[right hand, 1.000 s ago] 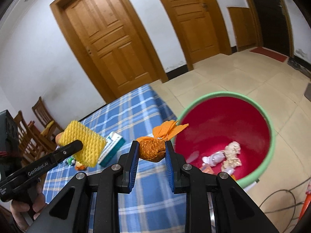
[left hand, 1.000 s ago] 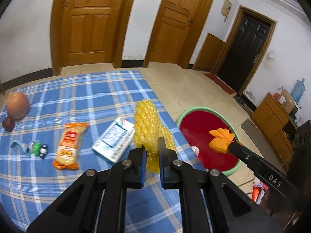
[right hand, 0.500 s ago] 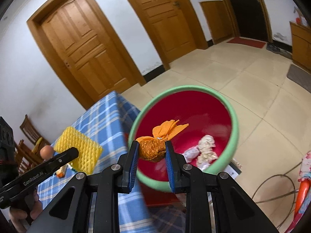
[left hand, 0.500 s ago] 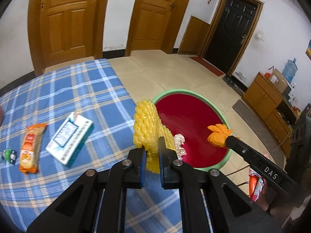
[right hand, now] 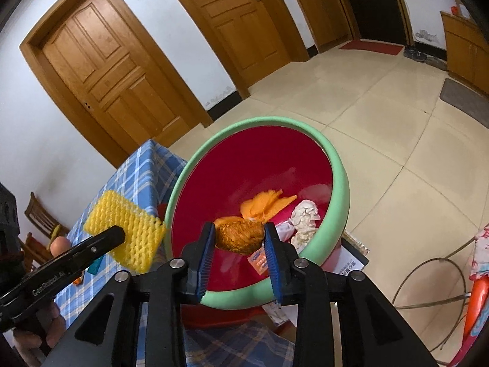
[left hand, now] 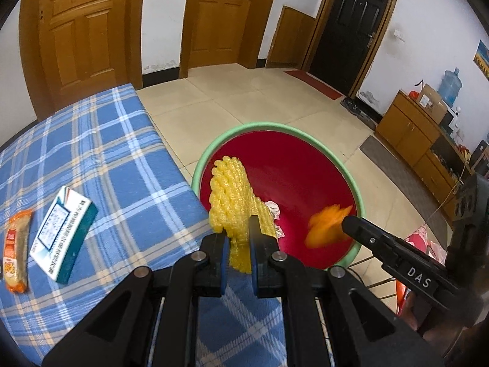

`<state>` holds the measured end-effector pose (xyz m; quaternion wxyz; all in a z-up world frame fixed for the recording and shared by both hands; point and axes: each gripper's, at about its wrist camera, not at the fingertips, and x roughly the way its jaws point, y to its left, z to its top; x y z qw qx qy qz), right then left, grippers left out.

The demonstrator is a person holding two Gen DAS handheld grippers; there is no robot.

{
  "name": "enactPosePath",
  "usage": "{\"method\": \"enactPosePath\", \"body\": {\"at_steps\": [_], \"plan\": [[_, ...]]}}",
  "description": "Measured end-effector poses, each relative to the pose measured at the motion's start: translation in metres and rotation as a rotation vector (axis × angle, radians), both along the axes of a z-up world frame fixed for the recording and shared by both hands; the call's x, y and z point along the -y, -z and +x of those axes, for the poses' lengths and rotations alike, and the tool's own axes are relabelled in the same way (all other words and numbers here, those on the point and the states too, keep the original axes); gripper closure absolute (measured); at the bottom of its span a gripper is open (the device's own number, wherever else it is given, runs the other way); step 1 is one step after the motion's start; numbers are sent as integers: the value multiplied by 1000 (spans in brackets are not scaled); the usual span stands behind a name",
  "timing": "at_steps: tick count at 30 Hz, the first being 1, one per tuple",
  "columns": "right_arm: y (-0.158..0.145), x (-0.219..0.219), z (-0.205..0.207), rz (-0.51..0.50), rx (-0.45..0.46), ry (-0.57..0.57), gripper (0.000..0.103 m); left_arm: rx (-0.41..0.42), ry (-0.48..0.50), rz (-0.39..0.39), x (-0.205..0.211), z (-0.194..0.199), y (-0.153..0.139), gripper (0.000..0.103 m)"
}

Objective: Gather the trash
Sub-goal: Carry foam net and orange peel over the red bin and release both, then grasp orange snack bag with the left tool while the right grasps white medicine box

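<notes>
Both grippers have swung off the table [left hand: 91,153] and now hang over the round red, green-rimmed basin [right hand: 336,168], which a second ago lay ahead. The right gripper [right hand: 240,238] is opening, its blue pads parting from the wrinkled orange peel [right hand: 240,235] that sits between them above crumpled paper [right hand: 304,217]. The left gripper [left hand: 238,238] stays clenched on the knobbly yellow foam net [left hand: 229,192], at the basin's near rim.

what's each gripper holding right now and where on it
Left gripper: shut on the yellow foam net, pinched at its lower end. Right gripper: jaws opening, the orange peel between them, over the red basin.
</notes>
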<state>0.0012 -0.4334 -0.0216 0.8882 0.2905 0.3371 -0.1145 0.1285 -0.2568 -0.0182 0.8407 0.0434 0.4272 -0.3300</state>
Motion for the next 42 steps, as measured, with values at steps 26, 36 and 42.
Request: {"method": "enactPosePath", "body": {"at_steps": [26, 36, 42], "plan": [[-7, -11, 0, -5, 10, -6, 46, 8, -110, 0, -29, 1, -8, 56], [-16, -26, 4, -24, 13, -21, 45, 29, -203, 13, -76, 8, -11, 56], [-20, -43, 9, -36, 13, -48, 45, 38, -274, 23, -110, 15, -12, 56]]}}
